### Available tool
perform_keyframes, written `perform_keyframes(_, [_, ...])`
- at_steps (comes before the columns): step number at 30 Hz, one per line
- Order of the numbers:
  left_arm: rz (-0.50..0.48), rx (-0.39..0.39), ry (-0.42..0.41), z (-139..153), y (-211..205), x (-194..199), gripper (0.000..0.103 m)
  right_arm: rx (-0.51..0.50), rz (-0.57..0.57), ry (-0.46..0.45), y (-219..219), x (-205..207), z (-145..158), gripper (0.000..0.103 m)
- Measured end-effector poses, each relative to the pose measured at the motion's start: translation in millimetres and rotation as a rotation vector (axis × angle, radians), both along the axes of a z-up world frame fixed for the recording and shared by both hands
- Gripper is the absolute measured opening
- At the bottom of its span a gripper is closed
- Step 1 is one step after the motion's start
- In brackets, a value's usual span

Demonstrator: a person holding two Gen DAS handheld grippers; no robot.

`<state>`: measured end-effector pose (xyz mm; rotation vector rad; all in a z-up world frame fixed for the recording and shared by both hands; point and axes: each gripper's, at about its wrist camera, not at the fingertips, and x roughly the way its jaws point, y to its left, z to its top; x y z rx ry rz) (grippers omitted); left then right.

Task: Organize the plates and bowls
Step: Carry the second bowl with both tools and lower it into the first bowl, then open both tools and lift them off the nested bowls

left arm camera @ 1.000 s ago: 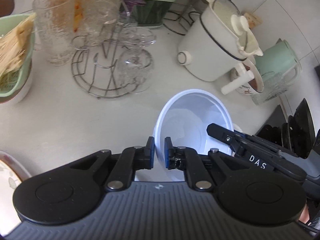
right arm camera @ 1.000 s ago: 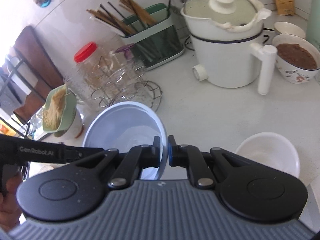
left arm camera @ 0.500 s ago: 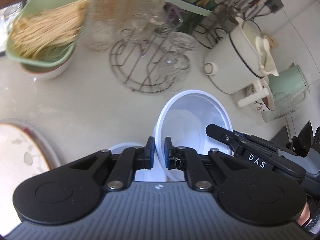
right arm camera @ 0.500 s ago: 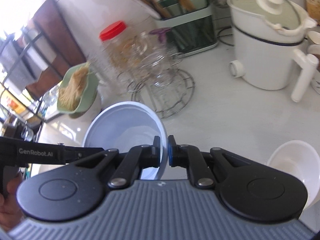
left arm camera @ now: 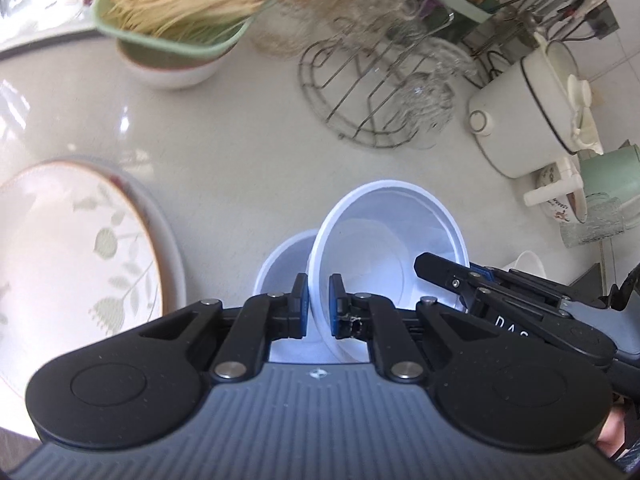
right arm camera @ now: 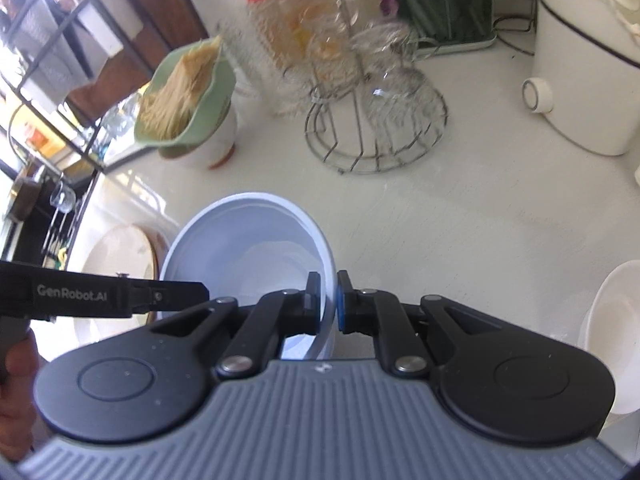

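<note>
Both grippers have carried the pale-blue bowl (left arm camera: 384, 240) leftward, over a second bowl (left arm camera: 280, 264). Left gripper (left arm camera: 318, 308) and right gripper (right arm camera: 328, 300) pinch opposite rims. Glossy white counter (left arm camera: 224, 152), floral plate (left arm camera: 72, 248) nearby.

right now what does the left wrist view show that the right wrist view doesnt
Only the left wrist view shows a second white bowl directly under the held one, a mint green jug and the pot's lid knob.

Only the right wrist view shows a red-lidded jar, a dark shelf rack and another white bowl at the right edge.

Both show the held white bowl, pinched at opposite rim sides by the left gripper and right gripper, plus the floral plate, wire rack and noodle bowl.
</note>
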<state>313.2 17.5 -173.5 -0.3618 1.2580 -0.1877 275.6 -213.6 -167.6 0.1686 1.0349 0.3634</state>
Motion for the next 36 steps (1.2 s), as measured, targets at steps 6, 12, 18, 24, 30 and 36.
perform_keyframes(6, [0.042, -0.035, 0.049, -12, 10, -6, 0.012, -0.021, 0.029, 0.054, 9, -3, -9, 0.012])
perform_keyframes(12, [0.036, 0.013, 0.061, -17, 7, -8, 0.012, -0.034, 0.045, 0.065, 17, -5, -14, 0.013])
perform_keyframes(18, [0.031, 0.004, 0.067, -19, 10, -7, 0.012, -0.038, 0.040, 0.062, 19, -4, -13, 0.013])
perform_keyframes(24, [0.011, 0.043, 0.043, -12, 6, -5, 0.042, -0.028, 0.006, 0.043, 11, -5, -8, 0.013])
perform_keyframes(30, [0.003, 0.075, -0.008, 3, 7, -6, 0.045, -0.008, -0.027, 0.001, 0, -7, 0, 0.054])
perform_keyframes(36, [-0.009, 0.092, -0.082, 23, 3, -5, 0.045, -0.002, -0.066, -0.058, -9, -10, 13, 0.052])
